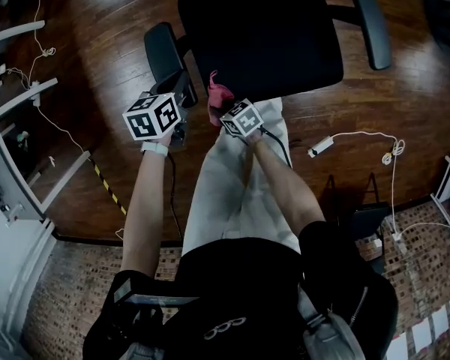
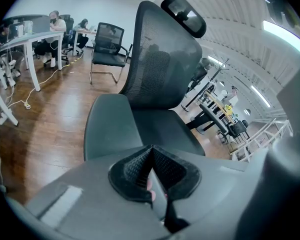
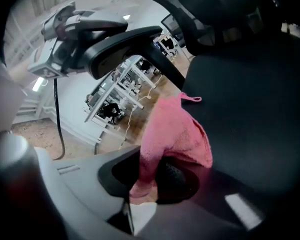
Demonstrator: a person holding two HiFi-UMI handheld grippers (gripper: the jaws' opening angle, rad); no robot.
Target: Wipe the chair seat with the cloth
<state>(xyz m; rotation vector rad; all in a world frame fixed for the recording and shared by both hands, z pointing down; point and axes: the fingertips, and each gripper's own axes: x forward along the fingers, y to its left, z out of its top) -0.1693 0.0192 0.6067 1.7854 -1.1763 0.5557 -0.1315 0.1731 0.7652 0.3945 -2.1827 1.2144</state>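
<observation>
A black office chair's seat fills the top middle of the head view. My right gripper is shut on a pink cloth at the seat's front left corner. In the right gripper view the pink cloth bunches out of the jaws beside the dark seat. My left gripper is held by the chair's left armrest, jaws closed with nothing between them. The left gripper view looks over the armrest pad toward the mesh backrest.
Brown wood floor surrounds the chair. White desk legs and cables lie at left. A white cable and plug lie on the floor at right. The right armrest sticks out at upper right. Other chairs and people sit far off.
</observation>
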